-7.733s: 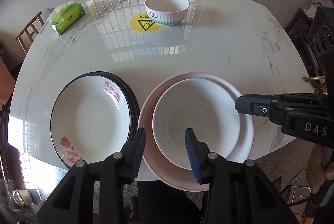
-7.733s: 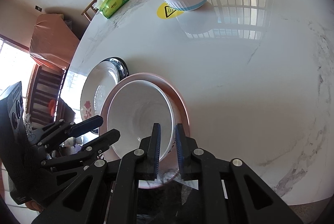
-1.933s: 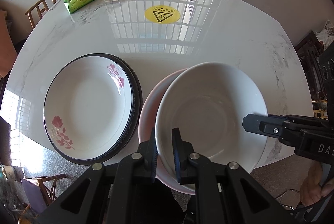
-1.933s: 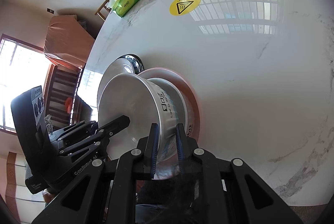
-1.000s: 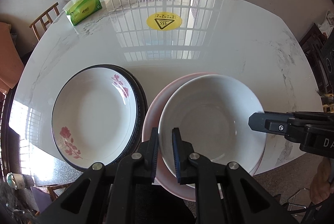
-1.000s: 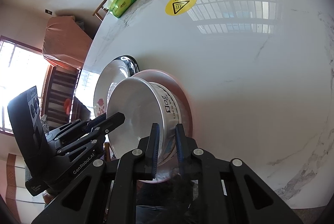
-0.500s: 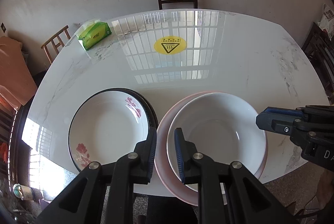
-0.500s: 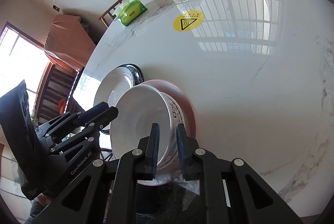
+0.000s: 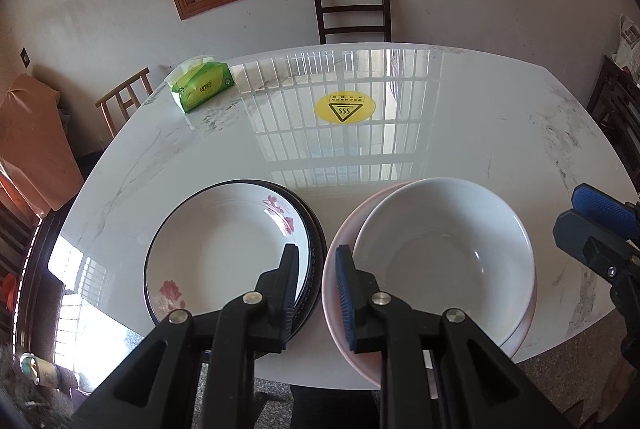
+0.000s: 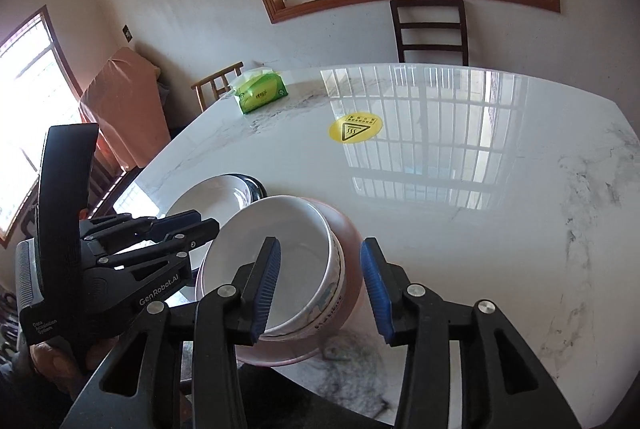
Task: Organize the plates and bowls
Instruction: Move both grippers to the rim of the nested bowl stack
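A white bowl [image 9: 444,253] is seen nested in the lower right of the left wrist view, resting on a pink plate [image 9: 340,293] near the front edge of the desk [image 9: 440,133]; just beside it, at lower centre-left, a flowered plate [image 9: 224,253] lies on top of a dark-rimmed one [image 9: 314,241]. In the right wrist view the bowl [image 10: 272,261] appears at lower centre, and a second bowl seems to be stacked under it, though this cannot be told for certain. The left gripper [image 9: 318,289] is held with a narrow gap between its pads, nothing being pinched; it hangs over the gap between the two stacks. The right gripper [image 10: 320,285] is opening, its jaws spread to either side of the bowl's near wall without pressing on it. The ware is judged to be glazed ceramic: stiff, fairly heavy for a two-finger pinch, slippery under the ribbed blue pads, and liable to chip or break if dropped or knocked against the stone desk. A hold is best taken on the rim, one pad inside and one outside the wall, deep enough that the glaze cannot slide out. A plate's low, sloping rim is judged harder to catch, and support from both sides would be wise for a stack. A tissue pack [image 9: 202,85] and a yellow sticker [image 9: 345,109] lie well apart at the upper part of the desk.
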Demonstrator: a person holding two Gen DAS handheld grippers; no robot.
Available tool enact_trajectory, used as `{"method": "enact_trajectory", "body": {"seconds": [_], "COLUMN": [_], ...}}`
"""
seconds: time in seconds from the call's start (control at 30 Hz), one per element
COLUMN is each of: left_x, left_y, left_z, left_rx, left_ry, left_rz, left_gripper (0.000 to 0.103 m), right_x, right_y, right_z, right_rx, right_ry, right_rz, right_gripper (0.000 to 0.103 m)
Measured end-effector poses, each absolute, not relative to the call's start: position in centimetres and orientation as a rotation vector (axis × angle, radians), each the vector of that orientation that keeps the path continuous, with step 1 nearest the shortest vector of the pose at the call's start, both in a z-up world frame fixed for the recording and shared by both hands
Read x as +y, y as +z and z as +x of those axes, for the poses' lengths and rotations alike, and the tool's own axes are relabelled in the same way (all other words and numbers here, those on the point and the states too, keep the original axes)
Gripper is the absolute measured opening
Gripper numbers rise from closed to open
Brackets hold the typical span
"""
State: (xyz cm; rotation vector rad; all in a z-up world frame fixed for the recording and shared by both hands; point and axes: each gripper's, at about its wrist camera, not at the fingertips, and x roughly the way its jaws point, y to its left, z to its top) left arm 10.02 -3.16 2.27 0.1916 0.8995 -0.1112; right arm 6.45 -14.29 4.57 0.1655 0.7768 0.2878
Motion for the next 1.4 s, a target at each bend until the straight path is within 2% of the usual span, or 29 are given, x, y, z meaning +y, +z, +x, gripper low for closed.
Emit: {"method": "enact_trajectory", "body": {"seconds": [0.07,0.17,0.23,0.33,0.5,0.7,0.97,1.07,1.17,1.23,1.3,1.4], "left_x": [-2.8,-2.3,-2.1,-1.7,-1.0,-0.3,2.4,3.2,3.9,4.0,3.9,3.4], "left_y": [2.0,1.5,1.1,0.5,0.4,0.7,0.9,0.7,0.0,-0.4,-0.7,-0.5], "left_z": [9.9,9.7,9.5,9.6,9.7,9.6,10.1,10.6,11.0,11.3,11.5,11.8], "left_rx": [0.899,0.892,0.887,0.905,0.920,0.937,1.015,1.036,1.084,1.109,1.128,1.152], "left_ry": [-0.119,-0.126,-0.133,-0.146,-0.161,-0.182,-0.203,-0.189,-0.206,-0.223,-0.236,-0.262], "left_rz": [0.178,0.164,0.156,0.142,0.101,0.053,-0.090,-0.085,-0.135,-0.151,-0.160,-0.154], "left_gripper": [0.020,0.020,0.019,0.020,0.025,0.027,0.029,0.029,0.029,0.029,0.029,0.029], "right_x": [-14.3,-14.3,-14.6,-14.9,-15.4,-17.4,-17.5,-17.6,-17.9,-18.4,-18.9,-19.0], "right_y": [4.7,4.8,4.8,4.5,3.1,2.1,1.4,1.2,0.9,0.5,0.2,-0.5], "right_z": [5.6,4.6,4.1,3.5,4.1,4.0,4.2,4.2,4.5,4.8,5.1,5.7], "right_rx": [0.719,0.648,0.617,0.585,0.648,0.681,0.754,0.785,0.818,0.845,0.869,0.930], "right_ry": [0.268,0.223,0.207,0.201,0.196,0.187,0.196,0.209,0.215,0.211,0.230,0.249], "right_rz": [0.157,0.140,0.144,0.154,0.172,0.282,0.263,0.276,0.309,0.344,0.386,0.419], "right_gripper": [0.045,0.055,0.067,0.075,0.077,0.077,0.077,0.072,0.054,0.038,0.034,0.034]}}
